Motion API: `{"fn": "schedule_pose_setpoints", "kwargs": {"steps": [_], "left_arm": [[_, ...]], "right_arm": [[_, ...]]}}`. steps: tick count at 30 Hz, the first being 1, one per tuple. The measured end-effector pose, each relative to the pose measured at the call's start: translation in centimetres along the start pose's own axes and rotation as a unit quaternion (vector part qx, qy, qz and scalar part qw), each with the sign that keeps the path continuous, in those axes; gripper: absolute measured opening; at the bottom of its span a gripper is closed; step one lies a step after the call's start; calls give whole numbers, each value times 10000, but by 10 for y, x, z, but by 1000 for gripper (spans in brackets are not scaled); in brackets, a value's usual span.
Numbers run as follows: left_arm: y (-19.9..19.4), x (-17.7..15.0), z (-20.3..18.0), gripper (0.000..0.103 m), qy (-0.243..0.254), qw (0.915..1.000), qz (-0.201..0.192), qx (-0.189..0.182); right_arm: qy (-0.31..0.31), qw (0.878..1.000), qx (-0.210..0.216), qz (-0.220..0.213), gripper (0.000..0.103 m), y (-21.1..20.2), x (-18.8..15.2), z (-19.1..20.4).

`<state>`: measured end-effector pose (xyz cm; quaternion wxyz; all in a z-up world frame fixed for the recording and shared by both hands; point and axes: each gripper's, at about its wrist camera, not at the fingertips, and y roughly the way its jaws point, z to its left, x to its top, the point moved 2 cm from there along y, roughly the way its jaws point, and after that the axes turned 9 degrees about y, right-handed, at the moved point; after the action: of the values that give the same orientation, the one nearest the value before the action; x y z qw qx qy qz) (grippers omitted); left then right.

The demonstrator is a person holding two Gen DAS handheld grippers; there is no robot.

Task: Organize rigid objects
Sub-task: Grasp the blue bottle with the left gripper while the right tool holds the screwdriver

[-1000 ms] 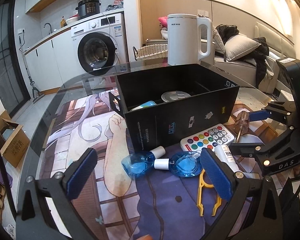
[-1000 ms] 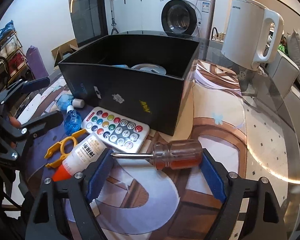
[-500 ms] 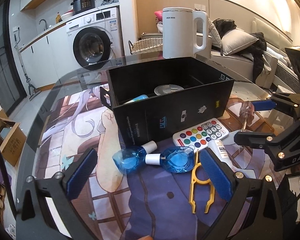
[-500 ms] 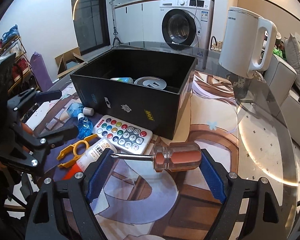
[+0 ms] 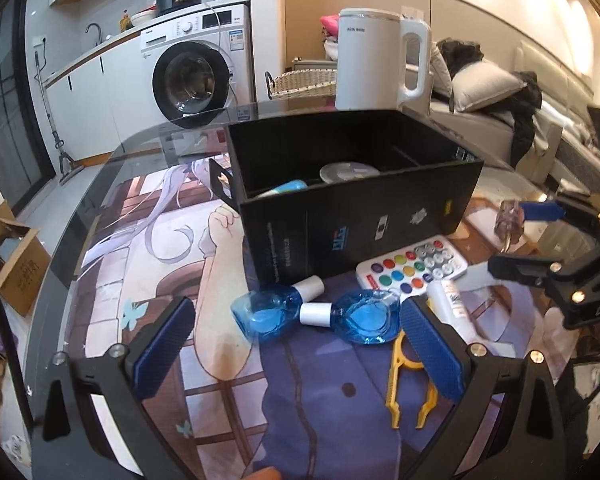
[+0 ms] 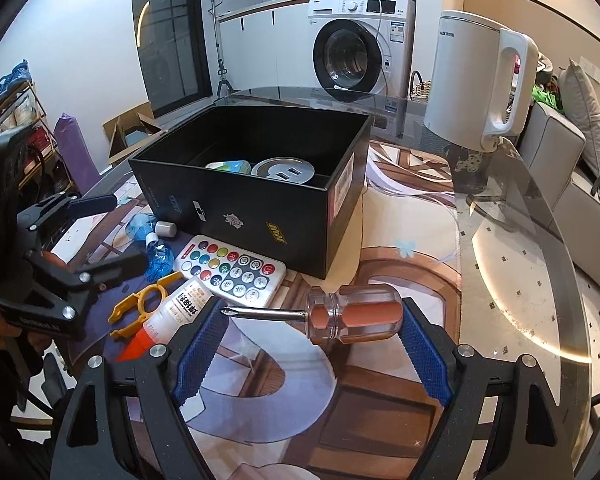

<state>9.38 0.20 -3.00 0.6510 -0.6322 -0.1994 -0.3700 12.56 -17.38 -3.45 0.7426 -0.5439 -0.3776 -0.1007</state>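
Observation:
My right gripper (image 6: 308, 344) is shut on a screwdriver (image 6: 352, 314) with a clear orange handle, held end to end between the pads and lifted above the mat. It also shows in the left wrist view (image 5: 510, 220). A black open box (image 6: 256, 200) holds a round metal tin (image 6: 283, 169) and a small blue-green item (image 6: 228, 167). In front of the box lie a white remote (image 6: 230, 270), a glue bottle (image 6: 172, 312), a yellow clip tool (image 5: 406, 384) and two blue bottles (image 5: 272, 312) (image 5: 364, 316). My left gripper (image 5: 296, 344) is open and empty above the blue bottles.
A white electric kettle (image 6: 480, 80) stands on the glass table behind and to the right of the box. A printed mat (image 5: 160, 248) covers the table. The table's curved edge (image 6: 572, 264) runs along the right. A washing machine (image 5: 200, 68) stands beyond.
My right gripper has risen with the screwdriver clamped in it, and the box looks lower and farther. My left gripper has drawn back and up a little, still open.

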Motion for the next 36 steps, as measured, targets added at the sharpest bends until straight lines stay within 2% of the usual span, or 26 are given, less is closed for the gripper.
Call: {"fn": "schedule_pose_setpoints", "kwargs": {"steps": [6, 9, 10, 17, 18, 20, 22, 33, 36], "left_arm": [[3, 0, 1, 98, -37, 9999, 75, -67], [4, -1, -3, 86, 90, 9999, 108, -4], [5, -1, -4, 80, 127, 9998, 140, 29], [6, -3, -3, 78, -1, 9994, 337, 11], [6, -3, -3, 76, -19, 9994, 331, -23], [4, -4, -6, 66, 22, 9995, 323, -63], [1, -4, -7, 62, 32, 9996, 267, -84], [-11, 1, -4, 57, 138, 9999, 2, -62], [-5, -1, 0, 57, 83, 9999, 60, -18]], "right_arm": [[-40, 10000, 28, 21, 87, 1, 0, 3], [-47, 10000, 29, 33, 86, 2, -1, 4], [-47, 10000, 34, 29, 86, 2, -1, 4], [-32, 10000, 9, 17, 87, 1, 0, 2], [-28, 10000, 8, 15, 87, 1, 0, 2], [-28, 10000, 6, 11, 87, 1, 0, 1], [-25, 10000, 4, 12, 87, 1, 0, 1], [-32, 10000, 4, -23, 86, -2, 0, 0], [-51, 10000, 17, -24, 87, -3, 0, 1]]}}
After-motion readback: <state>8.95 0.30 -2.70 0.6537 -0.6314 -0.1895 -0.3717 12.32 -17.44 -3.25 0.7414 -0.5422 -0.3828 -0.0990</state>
